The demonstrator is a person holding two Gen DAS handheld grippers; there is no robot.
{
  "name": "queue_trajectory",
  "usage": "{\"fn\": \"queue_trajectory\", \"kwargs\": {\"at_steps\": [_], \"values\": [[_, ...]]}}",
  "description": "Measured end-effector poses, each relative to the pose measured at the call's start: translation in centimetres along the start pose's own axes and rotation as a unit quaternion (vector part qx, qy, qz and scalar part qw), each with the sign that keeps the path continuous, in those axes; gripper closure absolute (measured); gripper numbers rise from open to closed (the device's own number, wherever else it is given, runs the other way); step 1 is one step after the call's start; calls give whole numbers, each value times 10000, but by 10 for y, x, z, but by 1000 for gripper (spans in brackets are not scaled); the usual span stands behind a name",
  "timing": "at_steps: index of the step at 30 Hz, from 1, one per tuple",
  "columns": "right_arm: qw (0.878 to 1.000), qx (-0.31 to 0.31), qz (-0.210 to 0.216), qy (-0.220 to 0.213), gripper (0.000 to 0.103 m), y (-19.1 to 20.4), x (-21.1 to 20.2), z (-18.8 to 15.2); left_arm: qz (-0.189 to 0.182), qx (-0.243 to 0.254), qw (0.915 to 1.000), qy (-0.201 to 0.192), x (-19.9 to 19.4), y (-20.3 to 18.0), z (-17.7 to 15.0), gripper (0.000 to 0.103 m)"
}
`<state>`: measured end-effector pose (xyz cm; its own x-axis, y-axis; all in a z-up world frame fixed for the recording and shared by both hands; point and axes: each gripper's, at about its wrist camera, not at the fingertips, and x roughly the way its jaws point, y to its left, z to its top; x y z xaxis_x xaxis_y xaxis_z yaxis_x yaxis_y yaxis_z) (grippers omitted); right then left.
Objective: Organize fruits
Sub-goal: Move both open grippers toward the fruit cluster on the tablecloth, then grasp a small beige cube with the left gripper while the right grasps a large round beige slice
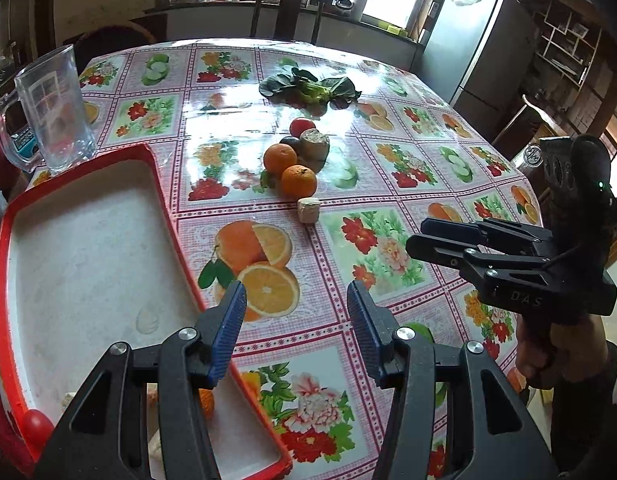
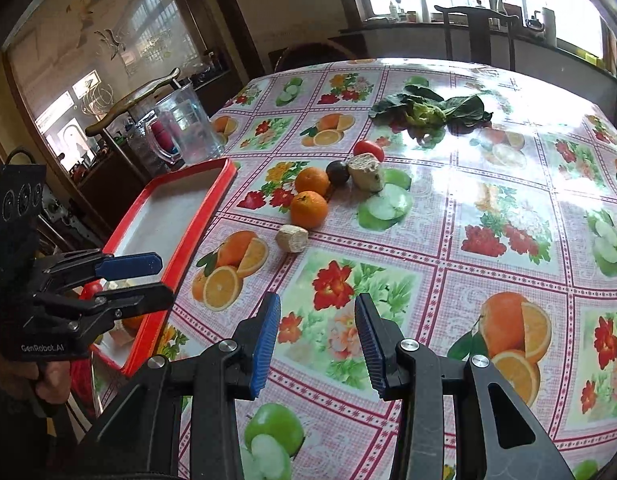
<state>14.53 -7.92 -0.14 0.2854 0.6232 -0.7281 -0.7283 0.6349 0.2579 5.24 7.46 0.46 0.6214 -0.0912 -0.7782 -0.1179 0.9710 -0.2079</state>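
Two oranges point(image 1: 298, 180) point(image 2: 308, 209) lie mid-table beside a dark round fruit point(image 2: 337, 172), a red tomato point(image 2: 369, 149) and two pale root chunks point(image 1: 308, 209) point(image 2: 292, 238). A red-rimmed white tray point(image 1: 156, 184) point(image 2: 200, 216) sits at the left; a small tomato point(image 1: 36, 426) and an orange piece point(image 1: 206, 402) lie at its near end. My left gripper point(image 1: 296, 336) is open and empty over the tray's right rim. My right gripper point(image 2: 317, 340) is open and empty above the tablecloth, short of the fruit.
A clear glass pitcher point(image 1: 56, 112) stands behind the tray at the left edge. Leafy greens point(image 1: 308, 88) lie farther back on the floral tablecloth. A dark chair point(image 1: 288, 8) stands at the far side, a fridge point(image 1: 468, 48) at the right.
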Motion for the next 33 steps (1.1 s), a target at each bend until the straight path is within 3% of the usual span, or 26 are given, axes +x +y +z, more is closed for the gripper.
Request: {"fn": "queue_trajectory", "kwargs": {"at_steps": [12, 24, 26, 30, 33], "values": [[9999, 15, -108, 134, 62, -29, 46, 50, -238, -85, 9992, 301, 52, -16, 29, 52], [9994, -25, -127, 309, 62, -43, 108, 95, -188, -391, 9979, 487, 97, 0, 50, 53], [9993, -56, -152, 348, 64, -44, 119, 99, -147, -391, 9980, 467, 99, 2, 53, 57], [9998, -10, -39, 202, 66, -43, 122, 109, -121, -386, 9983, 419, 101, 6, 55, 78], [9998, -129, -50, 164, 67, -34, 122, 113, -259, -429, 9978, 436, 101, 7, 55, 86]]}}
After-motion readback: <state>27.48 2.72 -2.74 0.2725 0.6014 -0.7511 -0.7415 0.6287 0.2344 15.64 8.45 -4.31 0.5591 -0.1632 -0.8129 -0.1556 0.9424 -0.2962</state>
